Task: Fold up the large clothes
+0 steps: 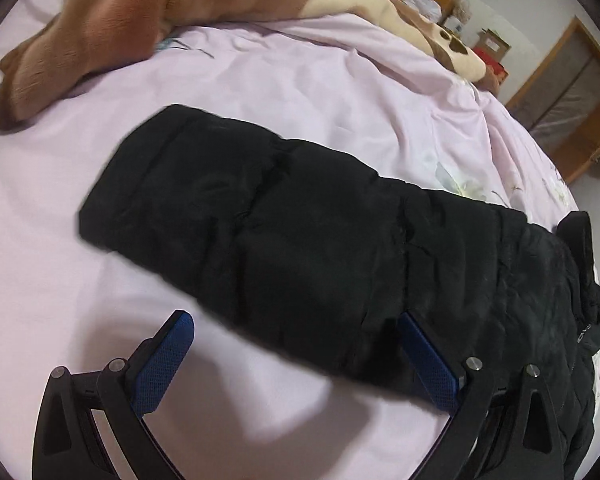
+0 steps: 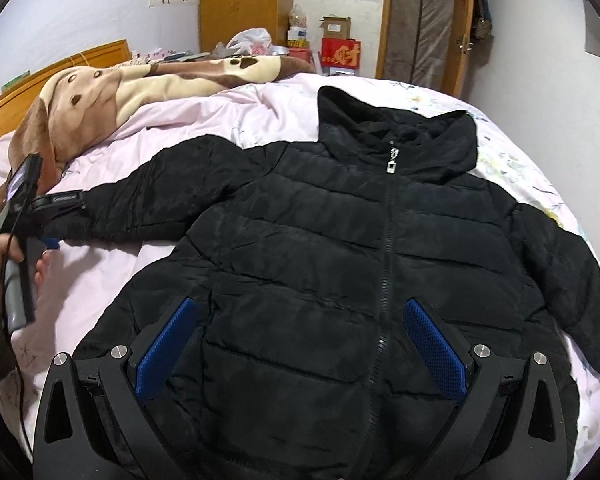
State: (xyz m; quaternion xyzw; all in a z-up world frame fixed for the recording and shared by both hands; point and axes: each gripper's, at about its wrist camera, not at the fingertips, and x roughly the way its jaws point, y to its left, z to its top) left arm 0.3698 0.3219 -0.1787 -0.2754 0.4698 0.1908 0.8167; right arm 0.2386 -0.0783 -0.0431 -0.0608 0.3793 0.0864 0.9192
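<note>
Open tongs over a black puffer jacket (image 2: 340, 264) on the pink bedsheet (image 1: 60, 240).

Right gripper (image 2: 300, 344) gapes above the near hem; left gripper (image 1: 296, 352) spreads at the far-left sleeve (image 1: 236, 200). Light, puffy, slippery (likely springy); pinch the cuff.

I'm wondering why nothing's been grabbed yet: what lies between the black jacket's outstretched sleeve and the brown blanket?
Only bare pink bedsheet separates the sleeve from the brown blanket in the left wrist view; nothing else lies there.

Black hooded puffer jacket (image 2: 340, 260), zipped, face-up, sleeves outspread
</note>
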